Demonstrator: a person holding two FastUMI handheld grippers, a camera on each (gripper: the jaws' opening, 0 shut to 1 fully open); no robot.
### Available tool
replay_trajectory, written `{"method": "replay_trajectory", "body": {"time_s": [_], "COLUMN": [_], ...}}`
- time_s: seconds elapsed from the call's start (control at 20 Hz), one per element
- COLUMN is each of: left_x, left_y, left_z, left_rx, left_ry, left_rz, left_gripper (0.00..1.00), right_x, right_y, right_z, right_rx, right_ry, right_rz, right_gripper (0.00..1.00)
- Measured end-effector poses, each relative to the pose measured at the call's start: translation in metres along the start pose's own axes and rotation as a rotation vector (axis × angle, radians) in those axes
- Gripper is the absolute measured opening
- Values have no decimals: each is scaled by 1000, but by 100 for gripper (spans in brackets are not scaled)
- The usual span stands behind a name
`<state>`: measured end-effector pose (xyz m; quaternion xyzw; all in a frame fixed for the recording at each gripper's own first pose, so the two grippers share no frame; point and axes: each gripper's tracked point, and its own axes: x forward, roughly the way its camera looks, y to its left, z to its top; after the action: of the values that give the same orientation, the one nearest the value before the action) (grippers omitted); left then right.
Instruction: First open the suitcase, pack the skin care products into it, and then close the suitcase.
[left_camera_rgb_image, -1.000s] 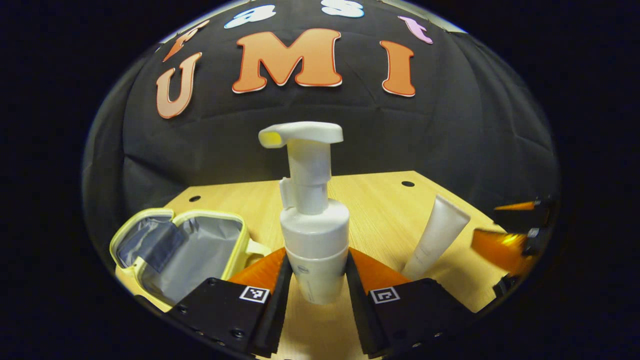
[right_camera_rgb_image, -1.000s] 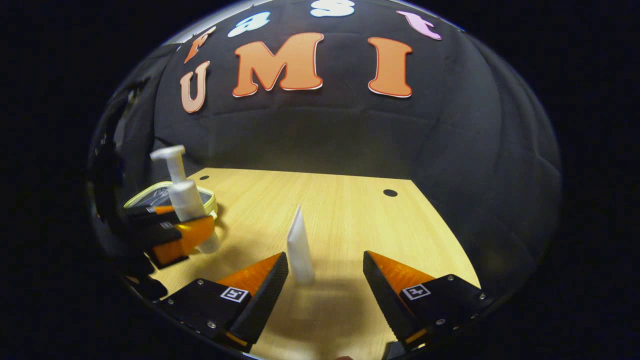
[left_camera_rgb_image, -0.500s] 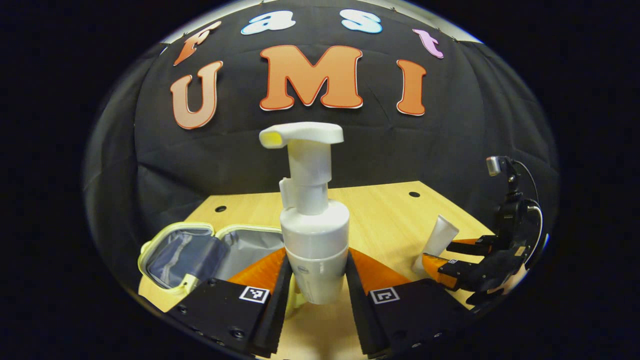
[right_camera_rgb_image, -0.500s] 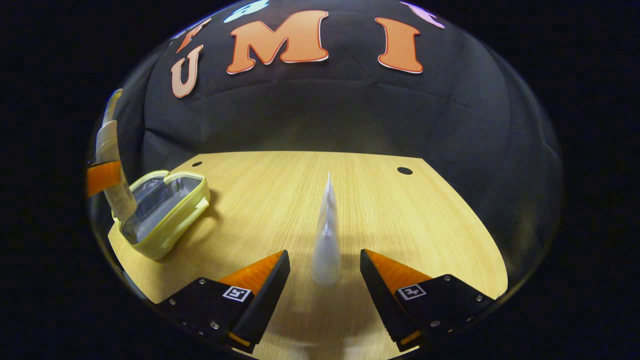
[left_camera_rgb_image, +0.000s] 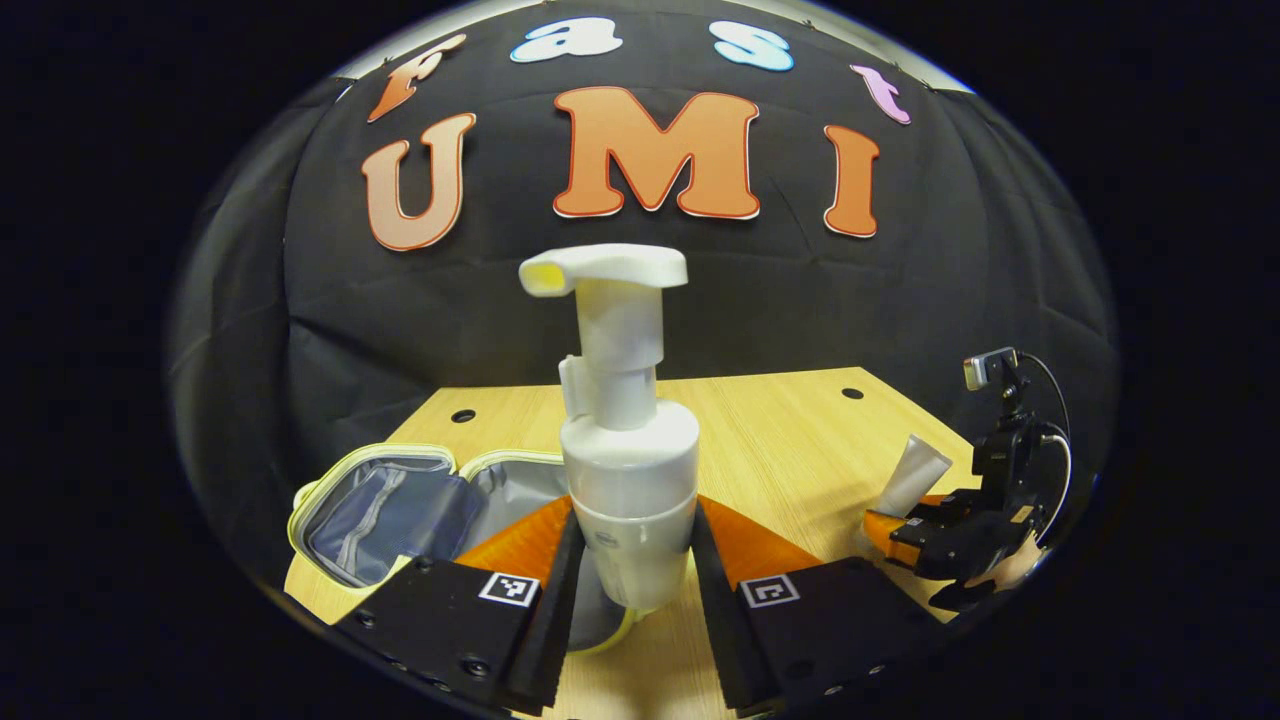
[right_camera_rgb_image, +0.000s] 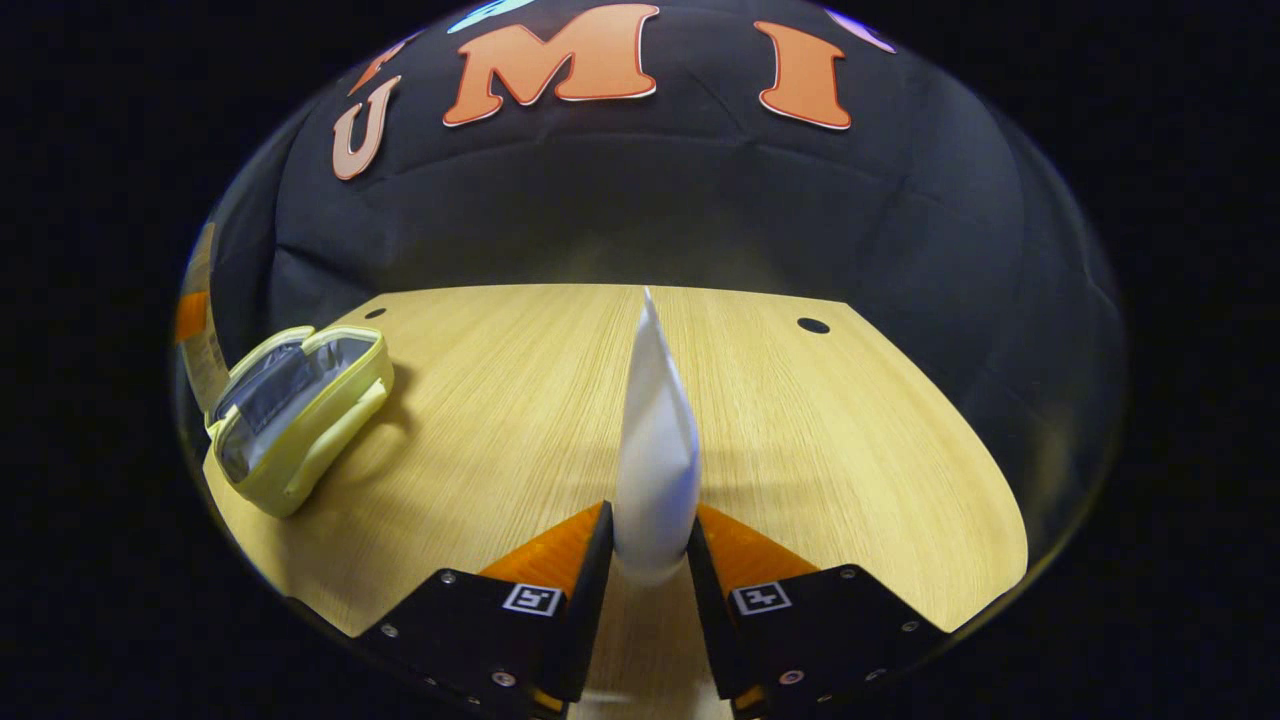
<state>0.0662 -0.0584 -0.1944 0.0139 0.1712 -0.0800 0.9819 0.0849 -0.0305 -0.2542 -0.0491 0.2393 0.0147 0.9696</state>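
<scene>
In the left gripper view my left gripper (left_camera_rgb_image: 628, 575) is shut on a white pump bottle (left_camera_rgb_image: 625, 450), held upright above the open pale-yellow suitcase (left_camera_rgb_image: 385, 500) with its grey lining showing. Farther right in that view, the right gripper (left_camera_rgb_image: 925, 525) grips a white tube (left_camera_rgb_image: 912, 478) standing on the table. In the right gripper view my right gripper (right_camera_rgb_image: 650, 570) is shut on the white tube (right_camera_rgb_image: 655, 440), which stands upright with its flat crimped end pointing up. The open suitcase (right_camera_rgb_image: 290, 415) lies at the table's left edge there, with part of the pump bottle (right_camera_rgb_image: 205, 340) beside it.
The wooden table (right_camera_rgb_image: 800, 440) has round holes near its back corners (right_camera_rgb_image: 812, 325). The black cloth wall rises right behind the table's far edge.
My right gripper has moved forward and shut on the white tube, which stood free between its open fingers before. My left gripper has carried the pump bottle over the open suitcase.
</scene>
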Motion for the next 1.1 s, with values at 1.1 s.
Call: {"method": "replay_trajectory", "body": {"time_s": [1.1], "left_x": [35], "left_y": [166], "left_z": [-46], "left_rx": [79], "left_ry": [686], "left_rz": [-299], "left_gripper": [59], "right_x": [-104], "right_y": [139], "right_z": [101], "right_rx": [223], "right_ry": [-55], "right_rz": [96], "right_gripper": [36]}}
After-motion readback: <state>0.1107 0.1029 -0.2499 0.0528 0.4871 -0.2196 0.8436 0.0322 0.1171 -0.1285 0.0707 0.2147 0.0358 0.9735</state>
